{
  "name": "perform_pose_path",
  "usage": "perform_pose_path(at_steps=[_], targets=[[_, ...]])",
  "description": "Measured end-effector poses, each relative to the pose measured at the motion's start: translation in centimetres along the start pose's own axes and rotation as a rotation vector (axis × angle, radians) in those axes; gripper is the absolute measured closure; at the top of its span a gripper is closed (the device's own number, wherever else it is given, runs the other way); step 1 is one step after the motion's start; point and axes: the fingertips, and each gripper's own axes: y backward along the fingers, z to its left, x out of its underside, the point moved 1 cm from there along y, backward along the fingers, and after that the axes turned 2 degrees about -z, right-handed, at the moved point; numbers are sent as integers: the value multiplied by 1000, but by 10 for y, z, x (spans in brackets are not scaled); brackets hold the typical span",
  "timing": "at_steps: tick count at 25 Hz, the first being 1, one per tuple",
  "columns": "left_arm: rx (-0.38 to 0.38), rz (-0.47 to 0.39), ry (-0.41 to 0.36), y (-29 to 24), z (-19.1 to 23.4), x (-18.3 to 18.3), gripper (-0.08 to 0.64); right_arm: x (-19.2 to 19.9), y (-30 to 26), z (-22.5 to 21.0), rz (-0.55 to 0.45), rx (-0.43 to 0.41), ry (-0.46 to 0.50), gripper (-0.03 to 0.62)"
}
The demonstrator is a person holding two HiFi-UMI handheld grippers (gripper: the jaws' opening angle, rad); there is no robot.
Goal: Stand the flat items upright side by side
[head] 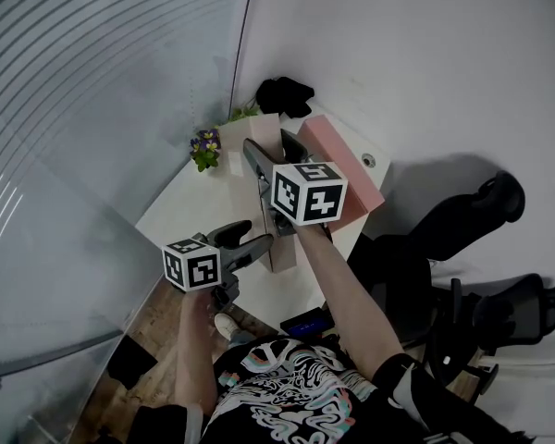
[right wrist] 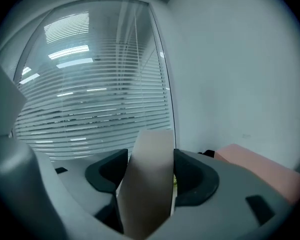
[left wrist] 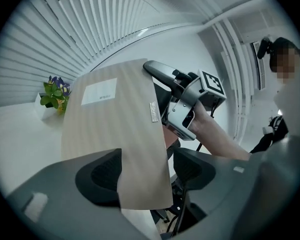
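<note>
Fingers (right wrist: pixel 195 176) of the right gripper (right wrist: pixel 151 174) pinch the top of the tan flat item (left wrist: pixel 110 134), which fills the gap between them in the right gripper view. The item stands up on its edge and leans a little. It sits in the middle of the head view, near the front of the white desk (head: pixel 180 206). I cannot tell if its bottom edge touches the desk.

The left gripper (left wrist: pixel 146 174) comes in from the lower left of the head view. Its fingers (left wrist: pixel 97 176) are spread wide, with the lower corner of the tan item between them. There is a gap between the item and the finger on the right side of that view, so nothing is squeezed there. The item has a white label on its face (and a small tag by its edge).

The pink flat item (head: pixel 333 141) lies on the desk just to the right of the tan one. A little plant (head: pixel 204 148) with purple flowers sits at the upper left of the desk. A black thing (head: pixel 284 93) rests at the far end, and black chairs (head: pixel 481 211) stand at the right of the frame.
</note>
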Motion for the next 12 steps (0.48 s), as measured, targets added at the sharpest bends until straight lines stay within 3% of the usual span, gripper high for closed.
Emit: perform_pose_path(at_steps=[6, 12], targets=[[-107, 69, -153, -9, 4, 9, 245, -2, 16, 3, -87, 5, 14, 304], [-153, 91, -134, -10, 11, 22, 211, -3, 37, 7, -129, 1, 47, 304]])
